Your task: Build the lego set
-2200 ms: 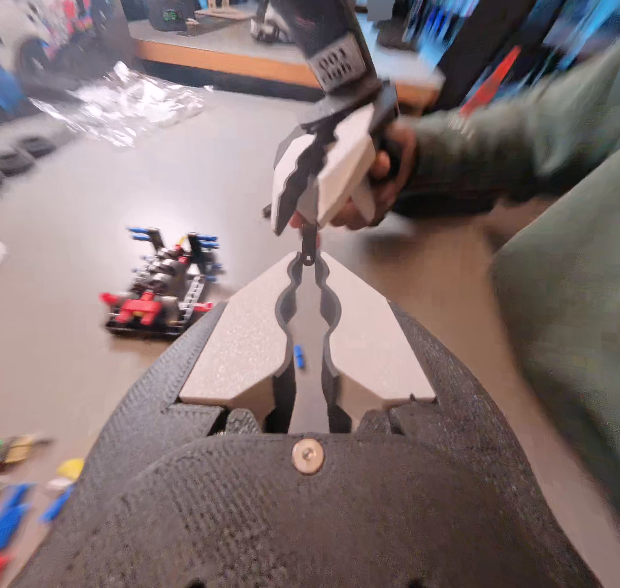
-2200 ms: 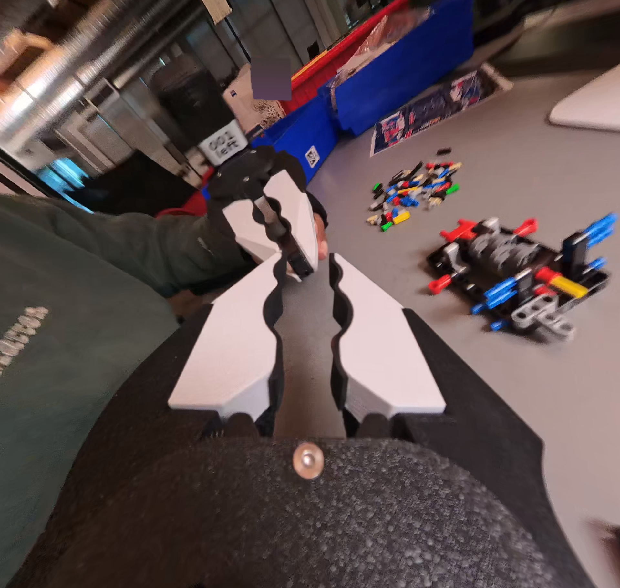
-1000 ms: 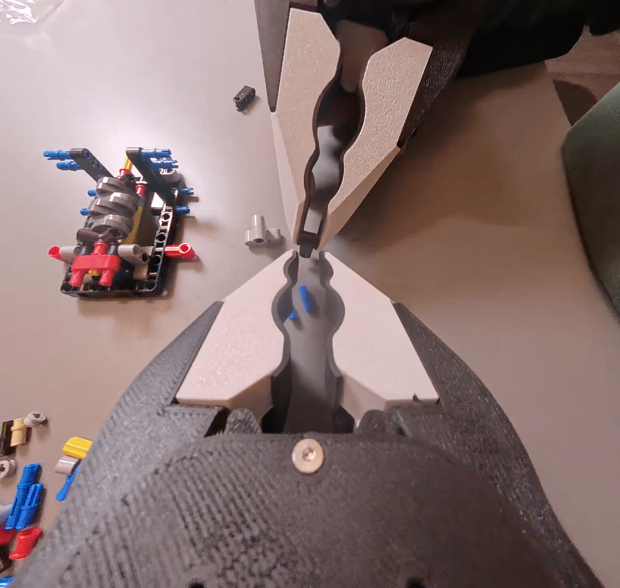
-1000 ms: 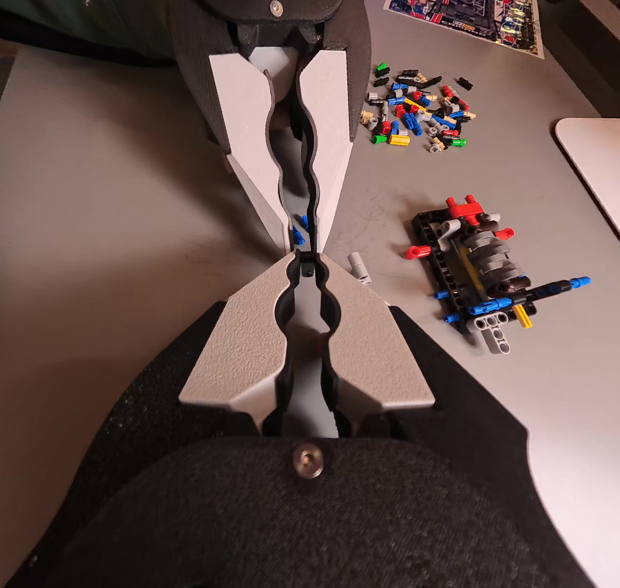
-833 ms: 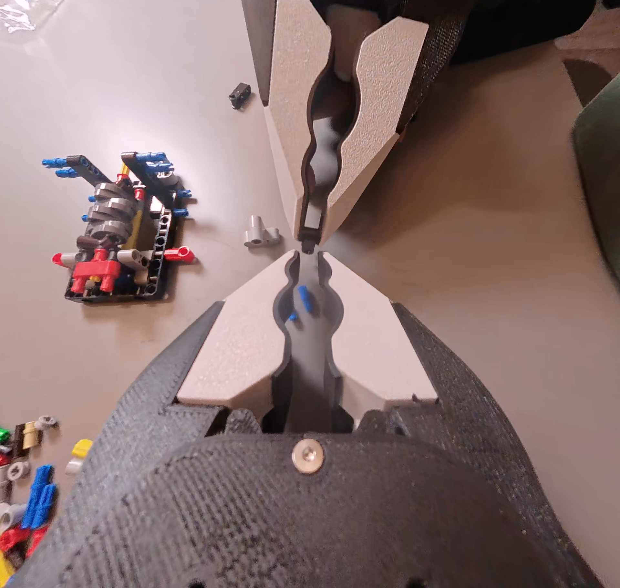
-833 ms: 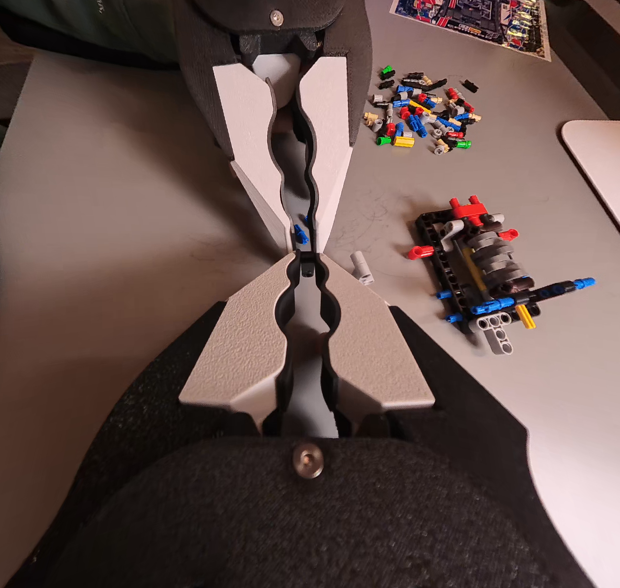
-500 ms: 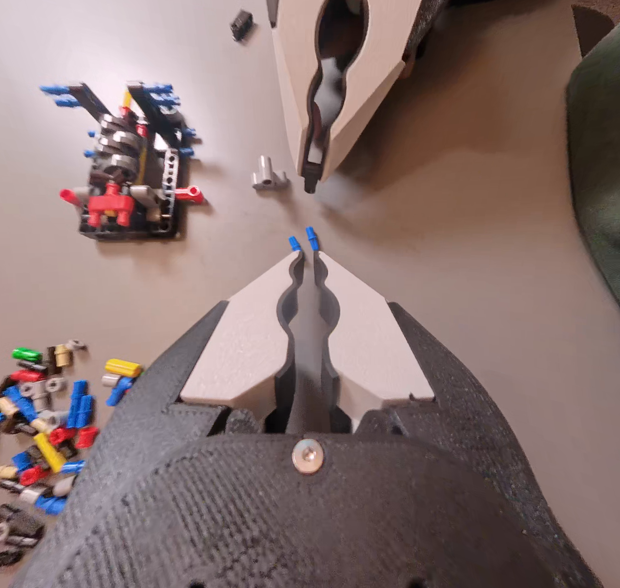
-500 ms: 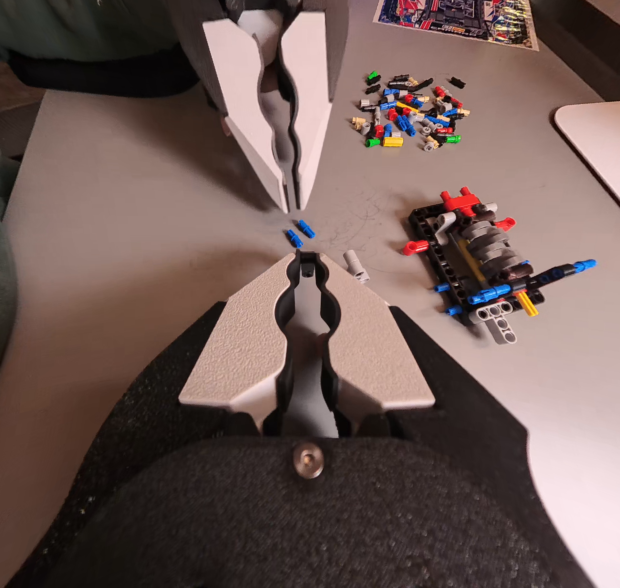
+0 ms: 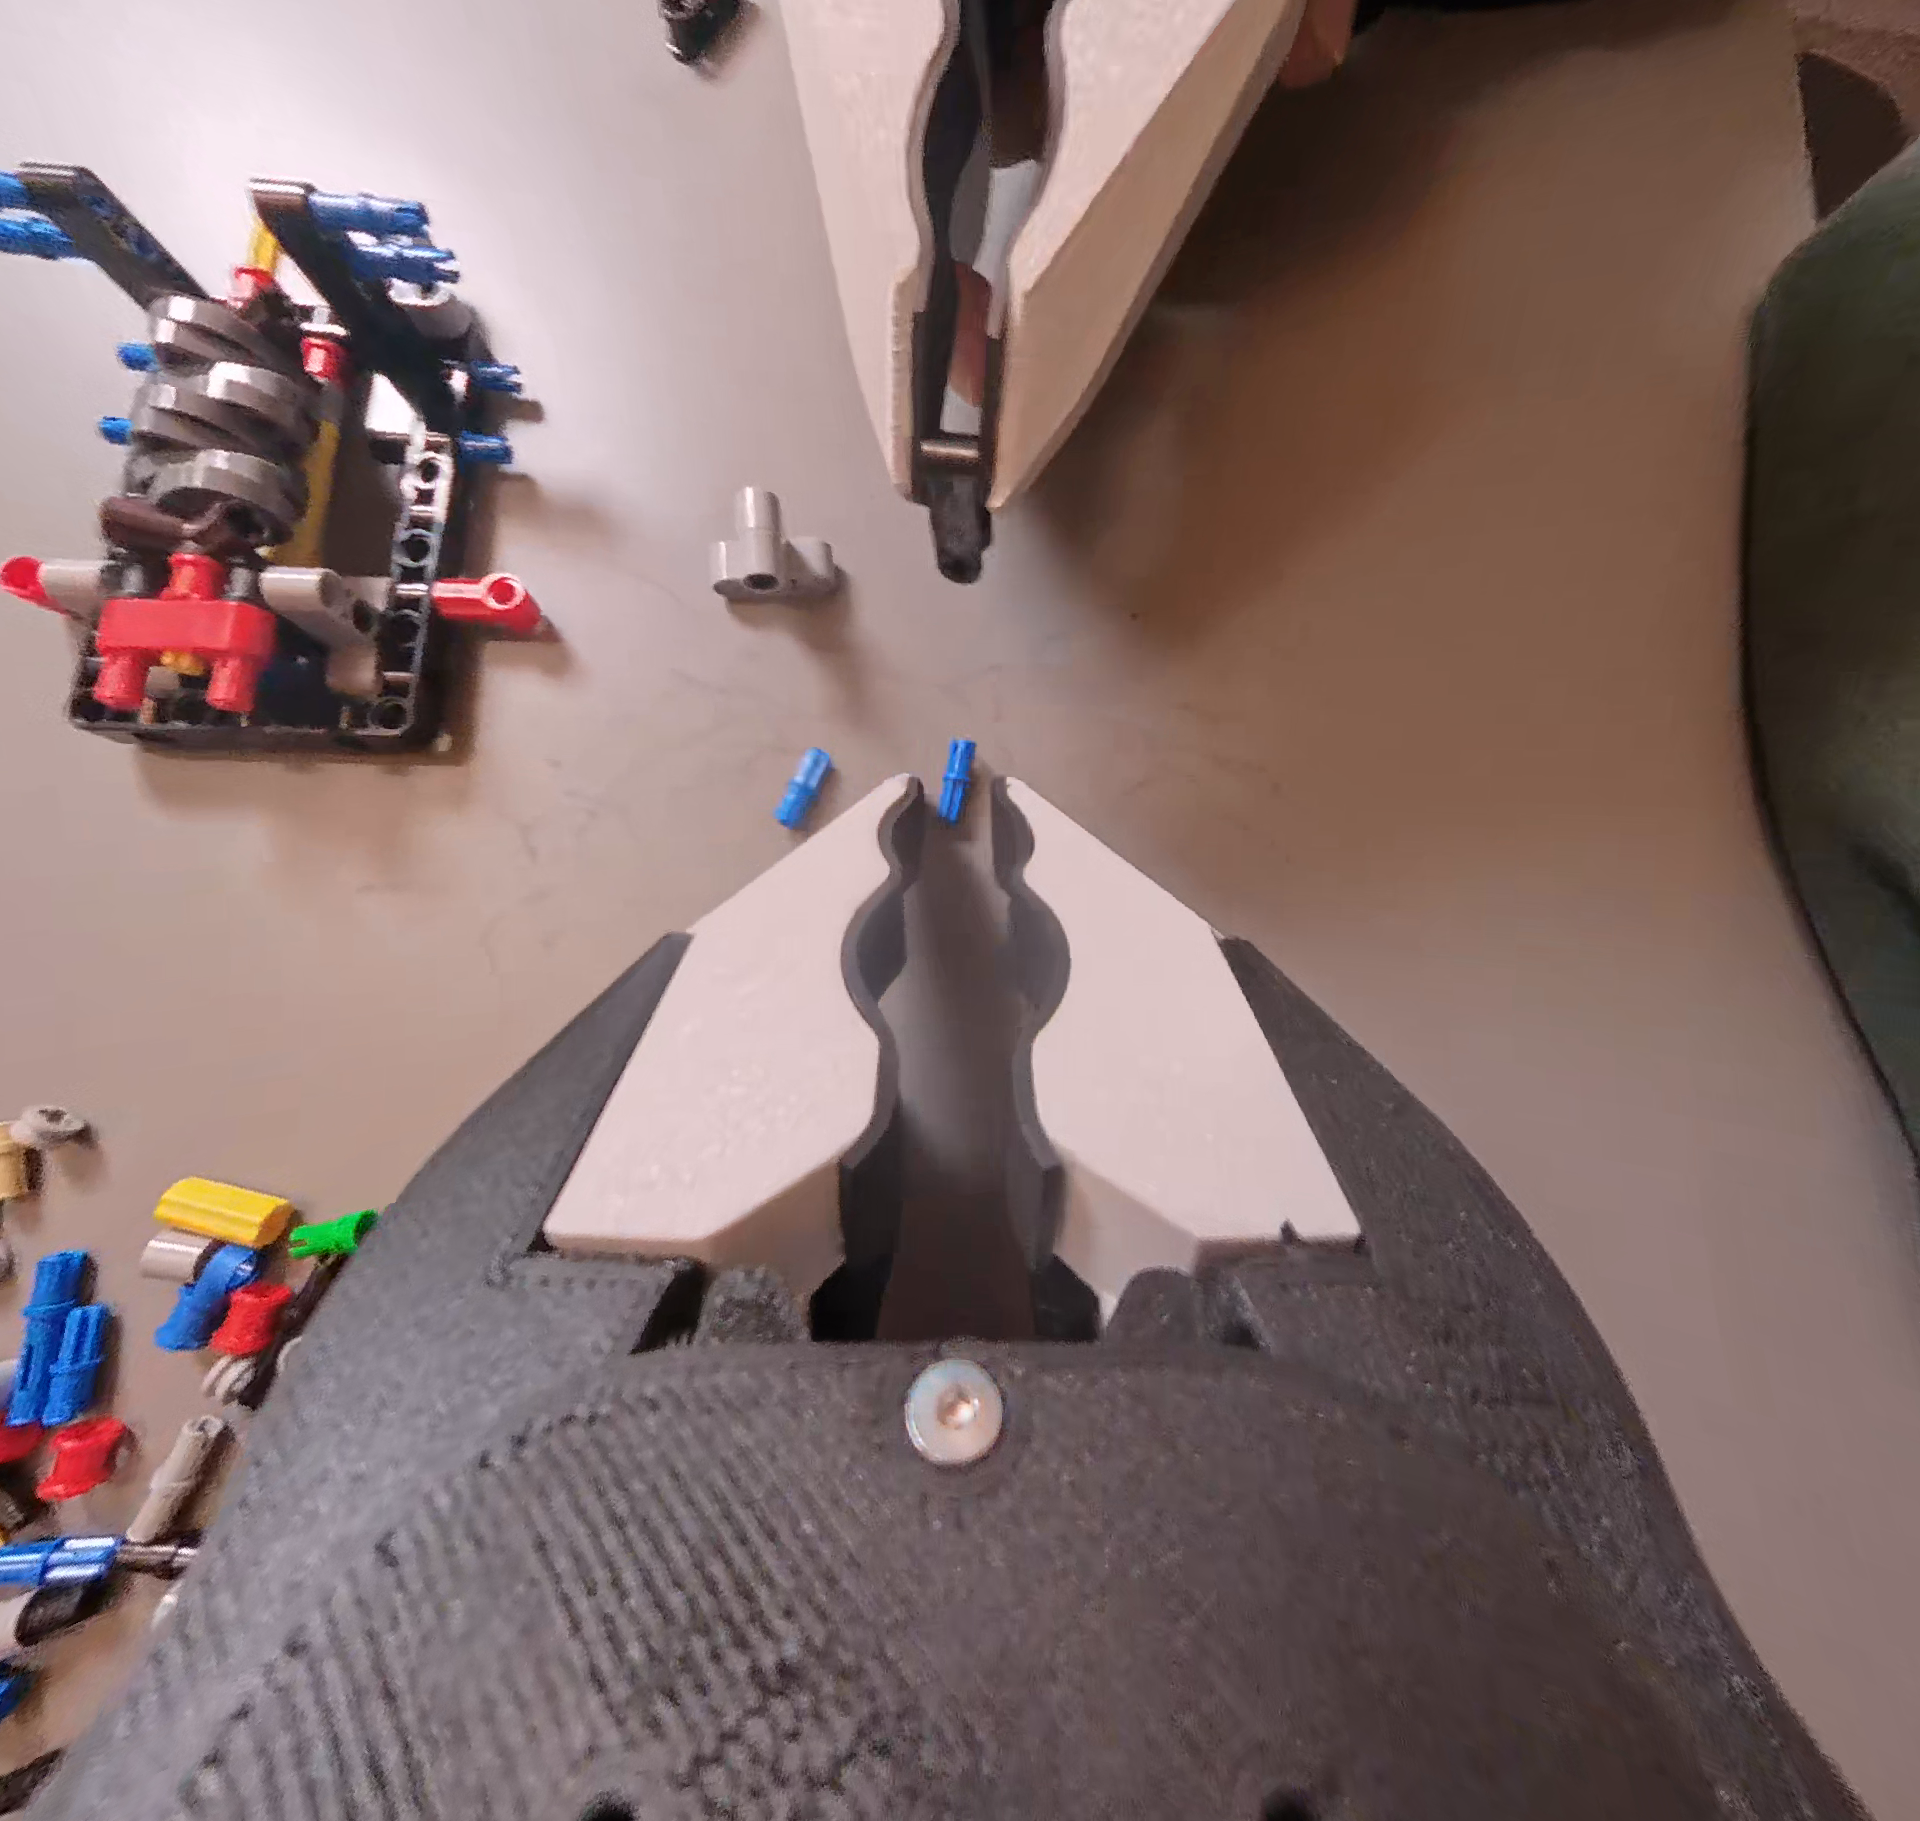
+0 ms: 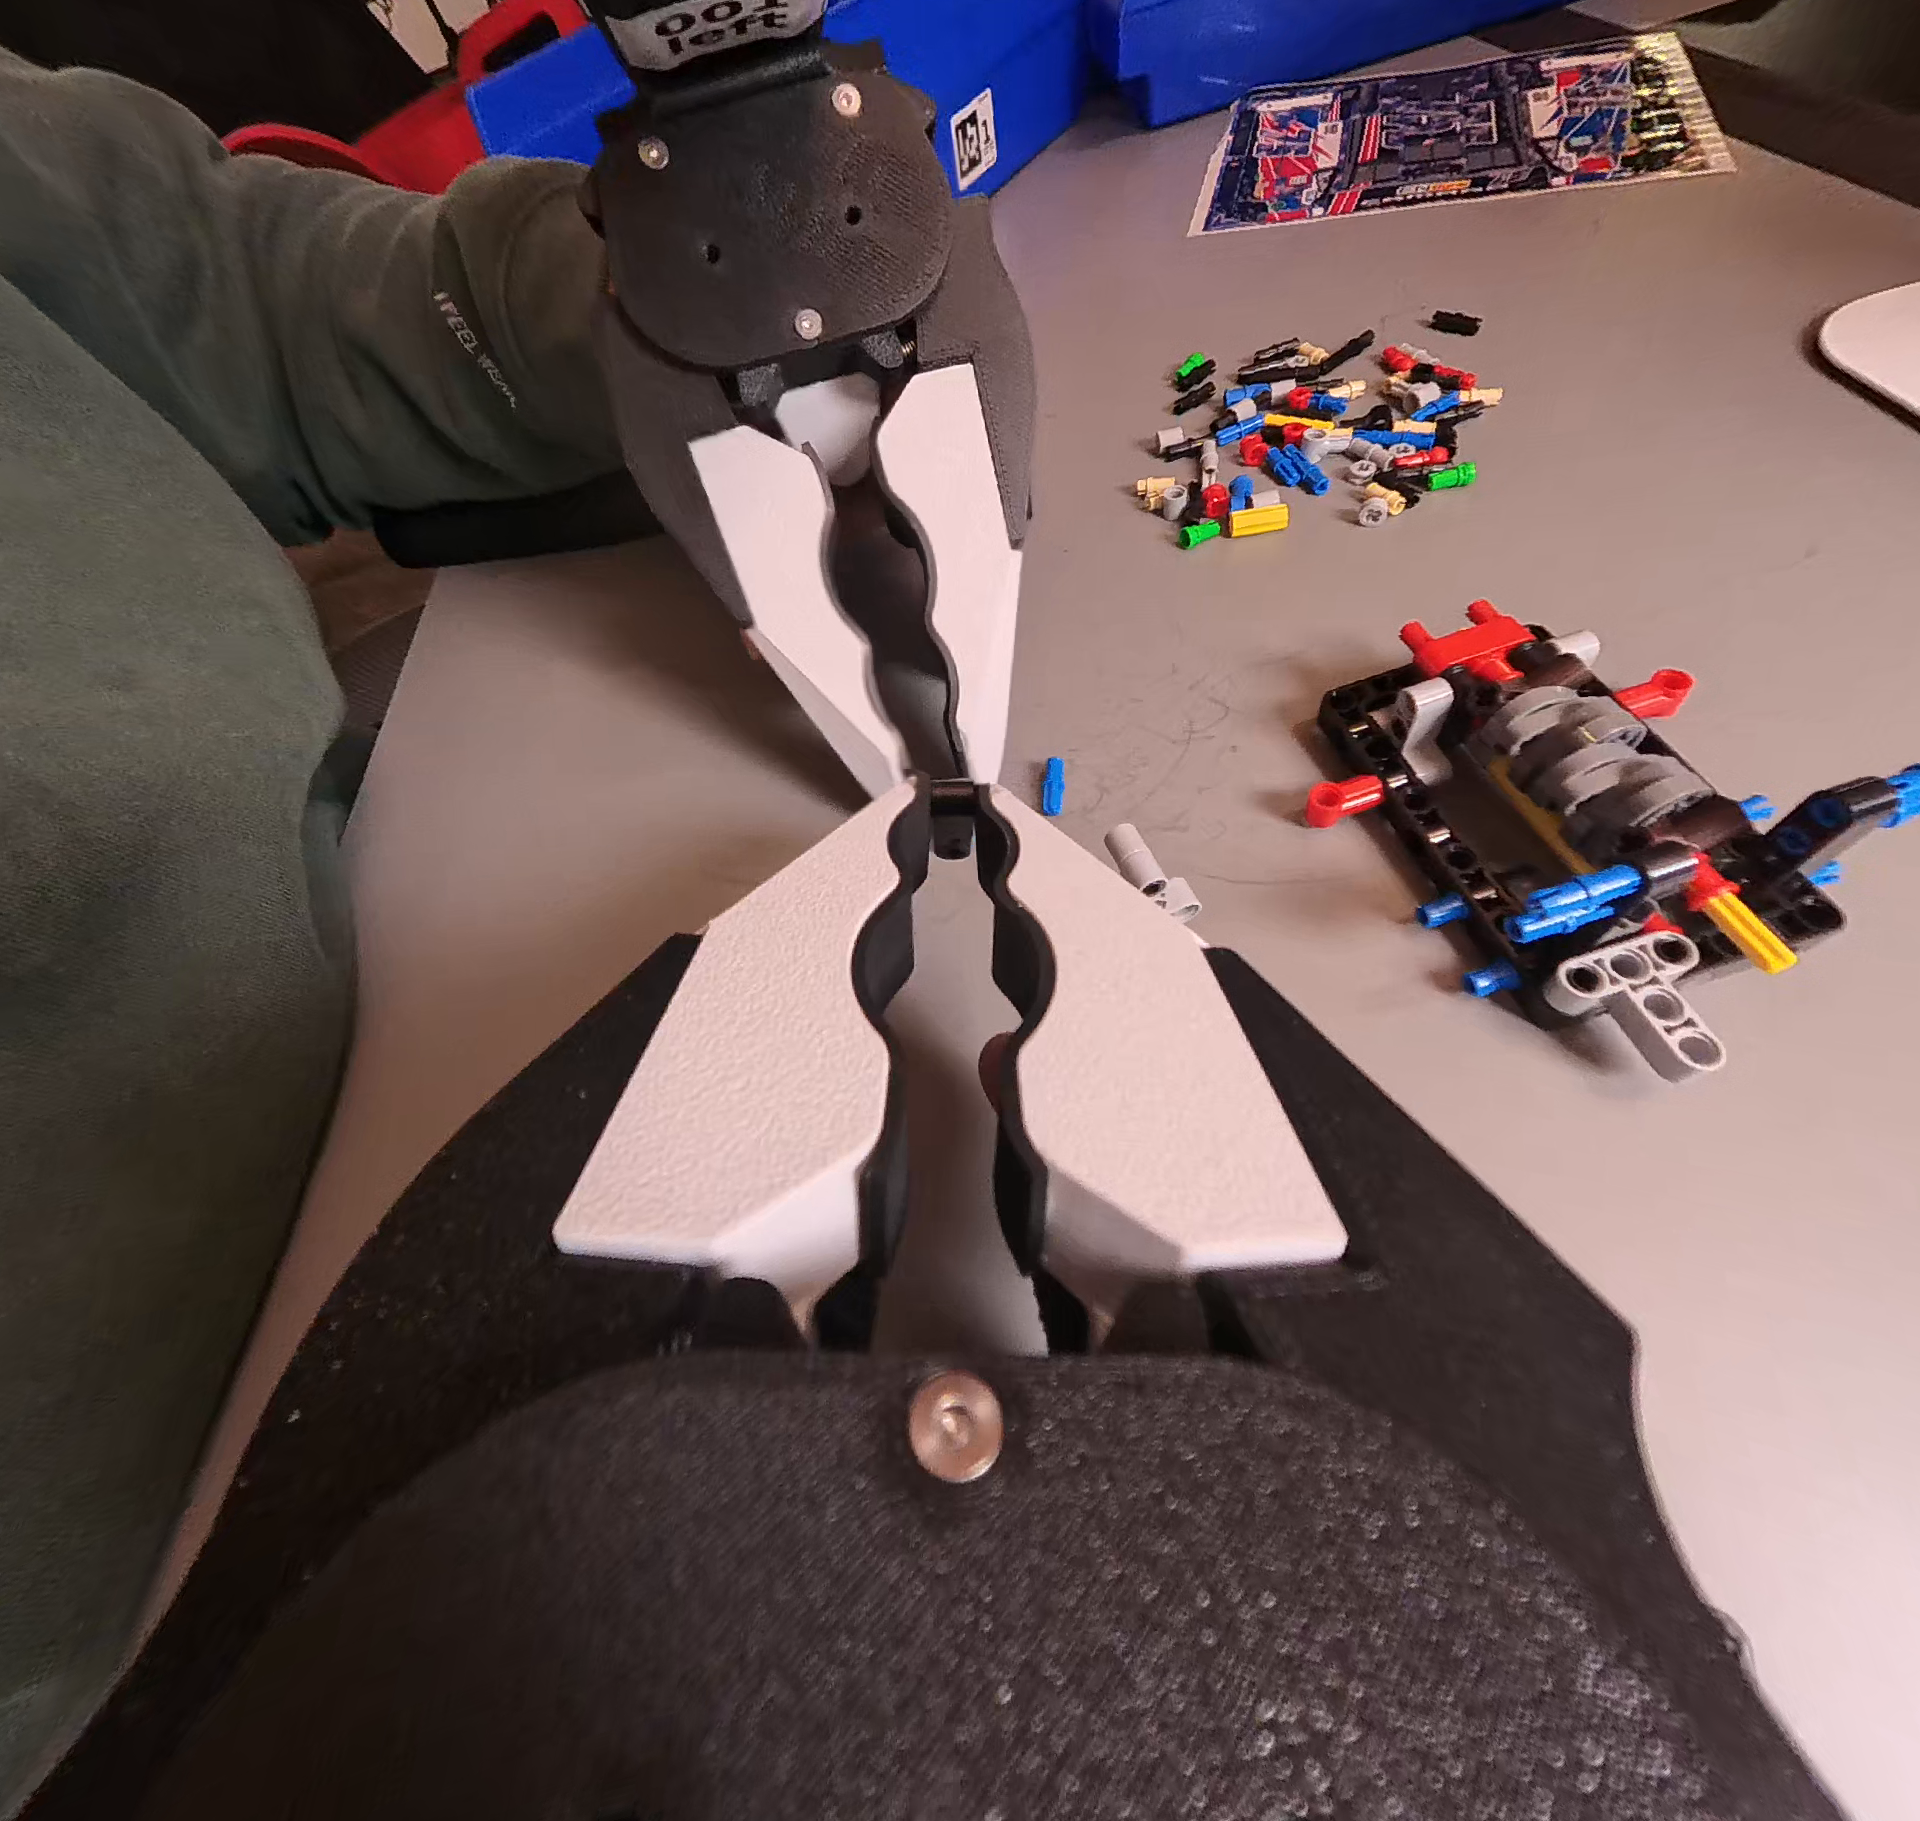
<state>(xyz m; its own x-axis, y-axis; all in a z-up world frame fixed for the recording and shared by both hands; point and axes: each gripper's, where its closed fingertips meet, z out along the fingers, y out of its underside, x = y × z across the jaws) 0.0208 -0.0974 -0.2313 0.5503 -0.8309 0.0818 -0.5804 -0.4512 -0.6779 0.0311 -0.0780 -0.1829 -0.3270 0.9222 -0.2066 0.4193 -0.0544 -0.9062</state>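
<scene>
I have the left gripper (image 9: 956, 789) low over the table (image 9: 1351, 628), its jaws slightly parted around a small blue pin (image 9: 955, 779) lying between the tips, not yet pinched. A second blue pin (image 9: 803, 786) lies just beside it to the left. My right gripper (image 10: 948, 815) is clenched on a small black connector (image 10: 950, 821), hovering just past the pins. The half-built car frame (image 9: 260, 483) sits well off to the left, a grey connector (image 9: 774, 556) between it and the grippers, the loose parts pile (image 10: 1320, 431) farther away. To do this well, I think I should centre the pin lengthwise between the tips, close gently so it doesn't squirt out, then lift straight up.
</scene>
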